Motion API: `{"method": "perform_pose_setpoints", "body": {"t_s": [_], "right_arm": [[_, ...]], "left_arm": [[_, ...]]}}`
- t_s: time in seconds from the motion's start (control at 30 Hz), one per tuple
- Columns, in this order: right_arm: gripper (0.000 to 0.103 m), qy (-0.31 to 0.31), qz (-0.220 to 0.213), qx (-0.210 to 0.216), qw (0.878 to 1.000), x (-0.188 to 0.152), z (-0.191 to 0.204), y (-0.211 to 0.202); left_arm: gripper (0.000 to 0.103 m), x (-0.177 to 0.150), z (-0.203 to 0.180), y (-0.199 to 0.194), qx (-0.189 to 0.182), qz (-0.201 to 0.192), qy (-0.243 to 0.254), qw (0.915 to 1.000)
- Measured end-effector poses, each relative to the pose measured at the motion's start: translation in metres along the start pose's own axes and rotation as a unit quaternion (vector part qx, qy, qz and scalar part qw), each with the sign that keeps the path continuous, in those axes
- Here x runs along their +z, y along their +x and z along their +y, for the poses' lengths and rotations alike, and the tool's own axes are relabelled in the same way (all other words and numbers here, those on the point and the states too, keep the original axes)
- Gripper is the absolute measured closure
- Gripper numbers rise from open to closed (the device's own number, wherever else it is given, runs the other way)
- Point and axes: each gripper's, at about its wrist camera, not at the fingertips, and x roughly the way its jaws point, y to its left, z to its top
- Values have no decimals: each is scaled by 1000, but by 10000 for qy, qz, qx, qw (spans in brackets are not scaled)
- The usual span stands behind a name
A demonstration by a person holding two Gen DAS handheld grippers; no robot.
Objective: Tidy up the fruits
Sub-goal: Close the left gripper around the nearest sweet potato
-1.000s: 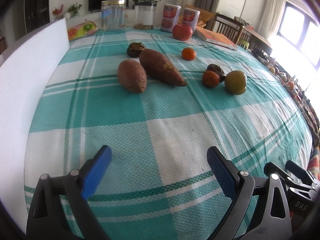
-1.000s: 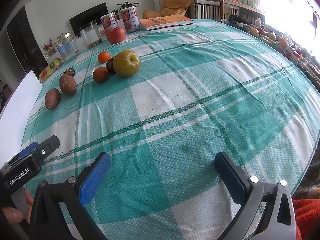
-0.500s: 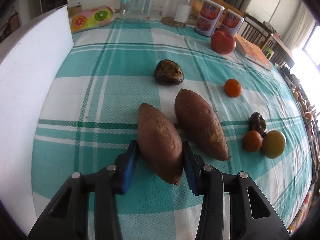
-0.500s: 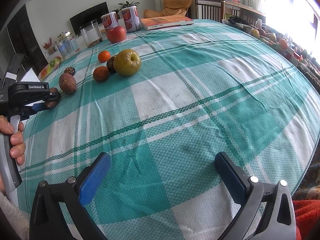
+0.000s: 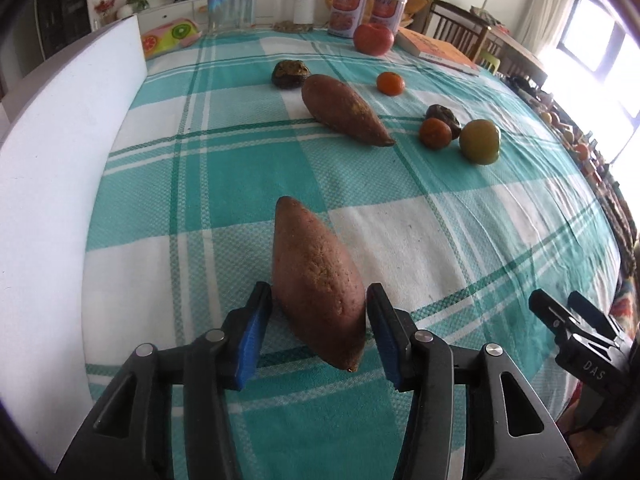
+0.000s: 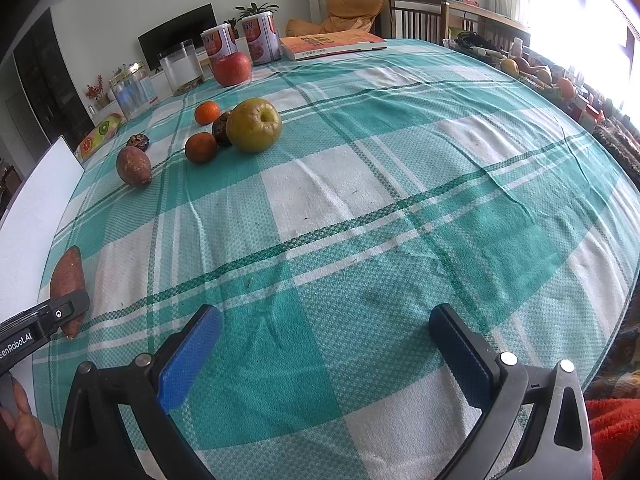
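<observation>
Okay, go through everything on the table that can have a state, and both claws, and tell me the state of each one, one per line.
Left claw: jaws opening, sweet potato between them.
Near sweet potato: lying on the cloth, pads beside it.
Far sweet potato: lying flat, untouched.
Right claw: wide open, empty.
Green apple: upright, stem dimple up.
Red apple: standing near the cans.
Two cans: upright, lids on.
Book: closed, flat.

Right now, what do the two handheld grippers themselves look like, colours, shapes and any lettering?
Both are alike: the left gripper and right gripper have black frames with triangular cut-outs, silver pivot pins and flat blue pads on their fingers. White lettering ending "Robot.AI" marks the left gripper's side in the right wrist view; "DAS" shows on the right one's body in the left wrist view. No cables visible.
</observation>
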Motion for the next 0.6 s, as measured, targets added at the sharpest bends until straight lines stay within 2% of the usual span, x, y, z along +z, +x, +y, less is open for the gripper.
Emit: {"method": "perform_pose_setpoints", "body": {"t_s": [0.03, 0.2, 0.4, 0.53, 0.6], "right_arm": [[0, -8, 2, -5, 10000, 0, 0, 1], [0, 25, -3, 55, 10000, -1, -1, 0], [0, 227, -55, 247, 9994, 0, -8, -2], [0, 509, -127, 530, 9972, 1, -17, -5], [0, 719, -163, 821, 9939, 2, -24, -8]], "left_arm": [[28, -1, 0, 2, 129, -88, 33, 9999], [22, -4, -6, 10, 534, -519, 339, 9966], [19, -2, 0, 10, 471, -519, 238, 9973], [17, -4, -3, 10, 501, -497, 285, 9971], [16, -4, -4, 11, 491, -495, 285, 9972]]}}
